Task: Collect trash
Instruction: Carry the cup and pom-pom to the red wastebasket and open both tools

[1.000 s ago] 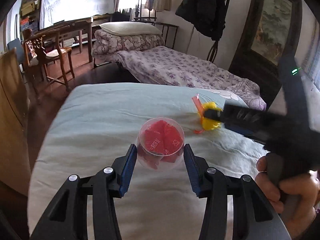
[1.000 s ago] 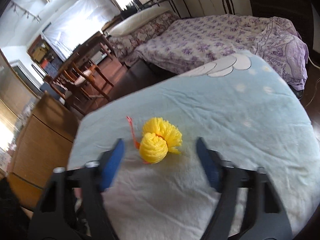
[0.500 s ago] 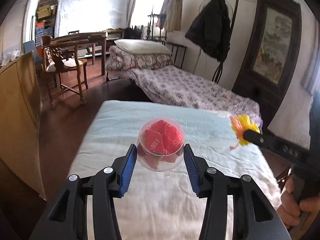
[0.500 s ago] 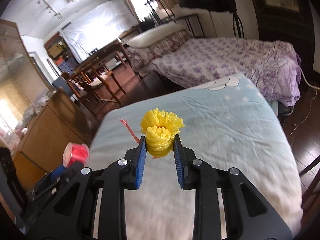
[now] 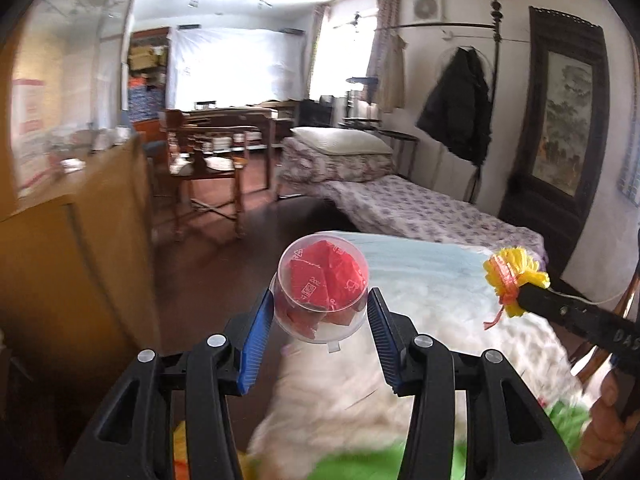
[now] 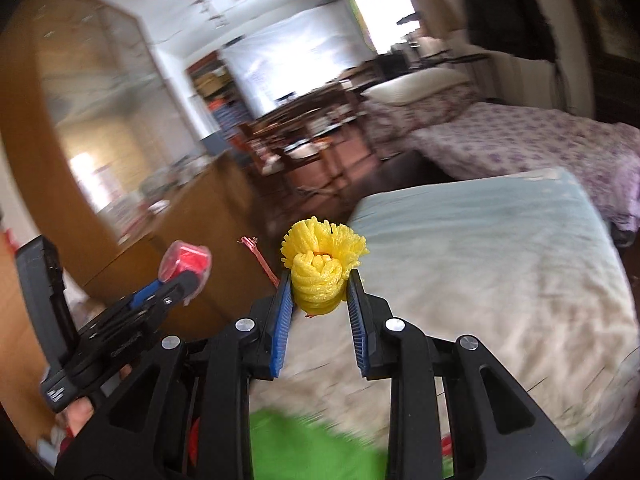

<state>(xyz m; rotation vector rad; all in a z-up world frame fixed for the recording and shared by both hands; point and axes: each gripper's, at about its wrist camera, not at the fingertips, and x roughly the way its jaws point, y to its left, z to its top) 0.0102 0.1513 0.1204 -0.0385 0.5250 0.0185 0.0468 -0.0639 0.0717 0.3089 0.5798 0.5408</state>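
Two pieces held: one per gripper, both lifted above the pale blanket-covered bed.
Left gripper: fingers partly closed, clamping a clear plastic cup stuffed with red wrappers, mouth facing away.
Right gripper: fingers narrowly closed on a yellow foam net bundle, frilled end forward, red strip trailing left.
Drop spot: a blurred green shape lies directly below both; likely the trash bag.
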